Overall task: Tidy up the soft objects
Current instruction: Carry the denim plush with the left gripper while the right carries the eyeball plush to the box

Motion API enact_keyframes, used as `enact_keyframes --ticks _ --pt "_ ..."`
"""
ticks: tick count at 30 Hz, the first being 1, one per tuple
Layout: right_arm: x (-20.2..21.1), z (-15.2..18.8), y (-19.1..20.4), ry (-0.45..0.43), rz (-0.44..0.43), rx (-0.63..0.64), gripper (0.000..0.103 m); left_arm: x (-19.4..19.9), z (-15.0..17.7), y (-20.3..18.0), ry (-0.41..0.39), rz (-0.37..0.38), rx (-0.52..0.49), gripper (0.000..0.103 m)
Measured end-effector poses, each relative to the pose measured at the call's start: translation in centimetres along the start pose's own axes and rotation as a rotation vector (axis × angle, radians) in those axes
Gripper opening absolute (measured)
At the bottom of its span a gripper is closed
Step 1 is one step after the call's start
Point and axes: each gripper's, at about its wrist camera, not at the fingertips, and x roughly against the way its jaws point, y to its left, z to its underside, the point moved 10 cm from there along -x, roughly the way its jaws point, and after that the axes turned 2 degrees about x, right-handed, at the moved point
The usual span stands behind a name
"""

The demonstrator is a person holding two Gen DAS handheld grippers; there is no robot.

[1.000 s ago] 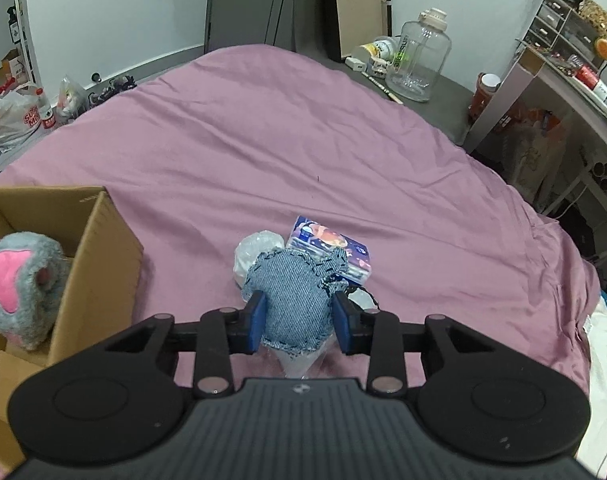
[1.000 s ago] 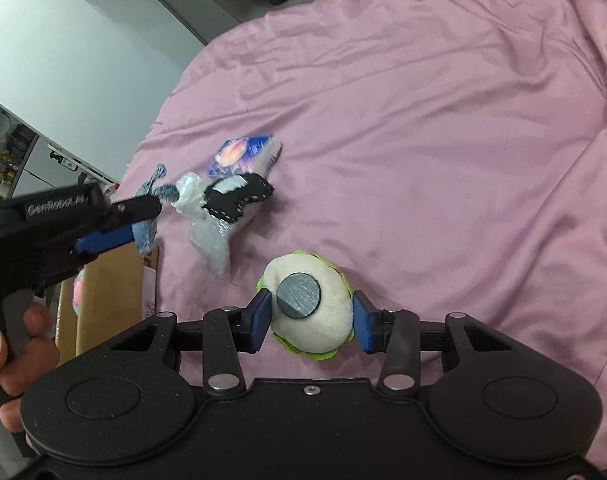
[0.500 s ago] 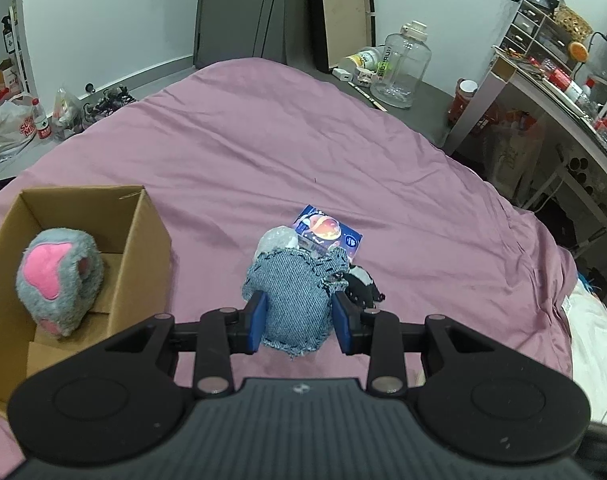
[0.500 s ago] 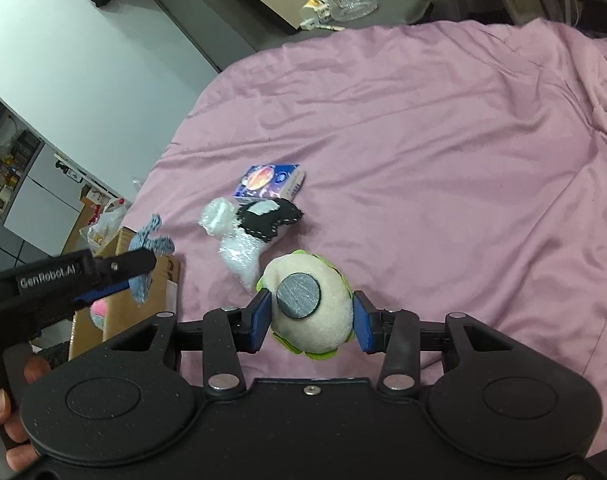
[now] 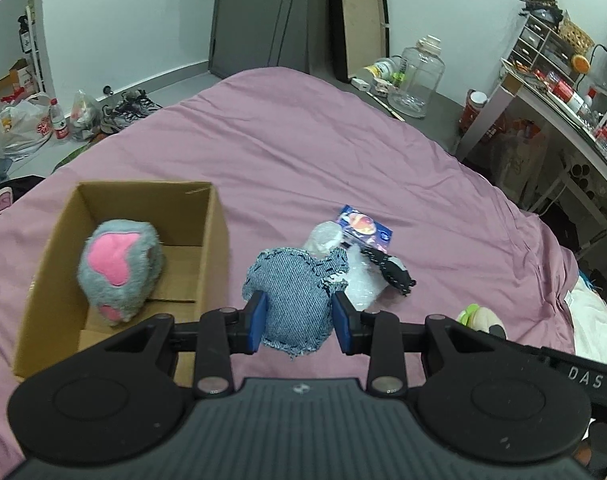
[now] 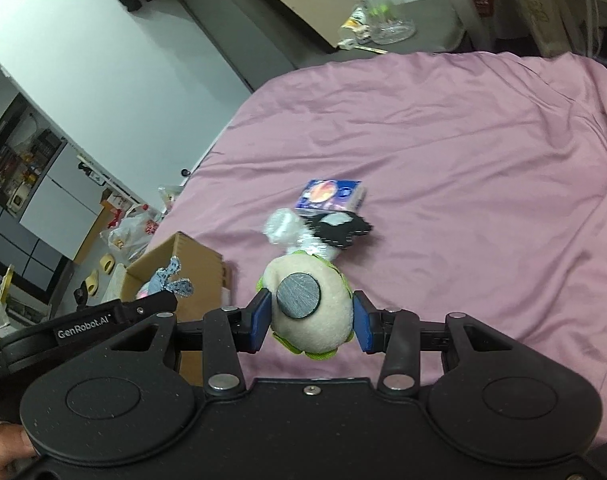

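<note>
I'm carrying two toys — my left gripper [image 5: 299,322] clamping the denim toy [image 5: 293,300], my right gripper [image 6: 312,322] squeezing the cream plush [image 6: 315,320]. Only the grey plush [image 5: 117,268] is sitting in the box [image 5: 217,240] — the black toy [image 5: 391,272], bag [image 5: 361,280] and packet [image 5: 365,226] are waiting on the bed [image 5: 303,152].

My jaws are clamped on a denim toy [image 5: 293,300], its blue pads pressed into both sides. Left of my jaws sits an open box [image 5: 211,256] on the pink bed [image 5: 303,152], with a grey plush [image 5: 119,266] inside it. Just beyond my jaws and a little right lie a clear bag [image 5: 359,280], a black toy [image 5: 393,274] and a blue packet [image 5: 365,226], bunched together. At far right a cream-and-green toy [image 5: 479,316] peeks over my frame.
</note>
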Motion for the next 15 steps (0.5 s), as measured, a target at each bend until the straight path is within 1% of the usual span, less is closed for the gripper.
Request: enact_keyframes --ticks 8,15 --pt "0.2 -0.1 3.2 -0.021 -0.002 0.032 0.042 1.3 -0.1 3.4 -0.017 -0.012 0.036 0.034" --pt "-0.2 -0.3 6.2 -0.033 -0.013 0.053 0.042 2.2 -0.2 7.0 -0.015 -0.035 0.053 0.034"
